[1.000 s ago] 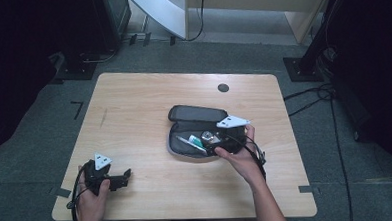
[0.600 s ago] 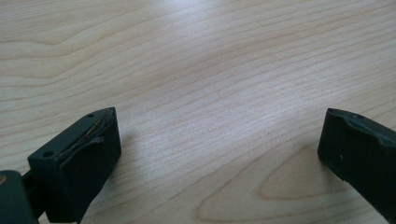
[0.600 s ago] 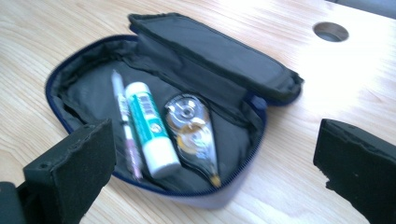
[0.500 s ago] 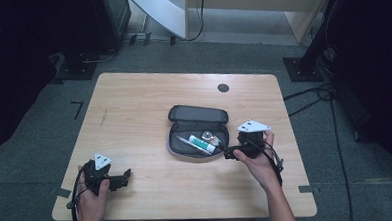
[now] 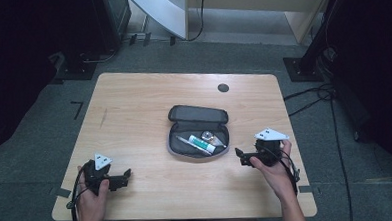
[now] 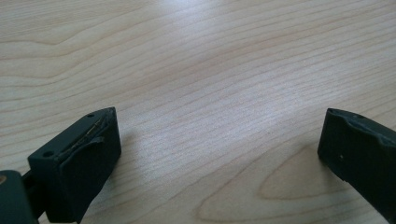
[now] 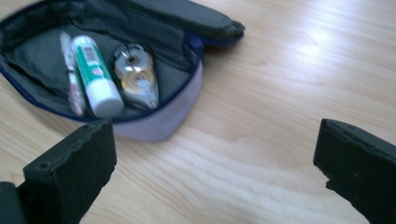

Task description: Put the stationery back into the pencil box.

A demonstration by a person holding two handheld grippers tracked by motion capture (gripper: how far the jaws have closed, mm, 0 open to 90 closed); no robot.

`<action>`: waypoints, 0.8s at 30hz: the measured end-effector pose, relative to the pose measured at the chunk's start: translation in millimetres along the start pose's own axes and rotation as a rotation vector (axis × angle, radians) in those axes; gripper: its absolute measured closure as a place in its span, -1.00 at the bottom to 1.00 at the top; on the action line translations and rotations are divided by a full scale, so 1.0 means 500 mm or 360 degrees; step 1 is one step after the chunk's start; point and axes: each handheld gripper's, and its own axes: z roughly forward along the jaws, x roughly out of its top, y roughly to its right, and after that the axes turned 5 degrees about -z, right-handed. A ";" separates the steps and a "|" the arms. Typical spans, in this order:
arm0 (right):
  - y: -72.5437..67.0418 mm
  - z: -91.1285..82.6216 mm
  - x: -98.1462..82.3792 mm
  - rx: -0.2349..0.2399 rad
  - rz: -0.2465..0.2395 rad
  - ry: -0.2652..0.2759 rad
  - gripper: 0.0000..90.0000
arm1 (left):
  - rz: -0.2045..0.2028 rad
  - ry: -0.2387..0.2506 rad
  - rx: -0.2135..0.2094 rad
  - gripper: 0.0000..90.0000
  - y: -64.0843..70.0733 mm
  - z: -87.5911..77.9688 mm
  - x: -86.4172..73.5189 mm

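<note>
Bare table (image 5: 134,118), open pouch (image 5: 197,135) centred, tools apart

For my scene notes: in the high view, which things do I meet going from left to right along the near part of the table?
Left tool → open pencil case → glue stick inside it → right tool.

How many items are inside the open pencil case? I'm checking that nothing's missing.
3, side by side in the pencil case: a pen outermost, a glue stick in the middle, then a correction tape. More could be hidden beneath.
</note>
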 end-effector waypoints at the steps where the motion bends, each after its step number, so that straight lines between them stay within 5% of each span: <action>1: 0.003 -0.001 -0.005 -0.0002 0.0005 -0.0003 -1.00 | 0.0000 0.0000 0.0000 -1.00 0.000 0.000 0.000; 24: 0.066 -0.056 -0.189 -0.0166 0.0189 -0.0141 -1.00 | -0.0001 0.0001 0.0000 -1.00 0.000 0.000 0.000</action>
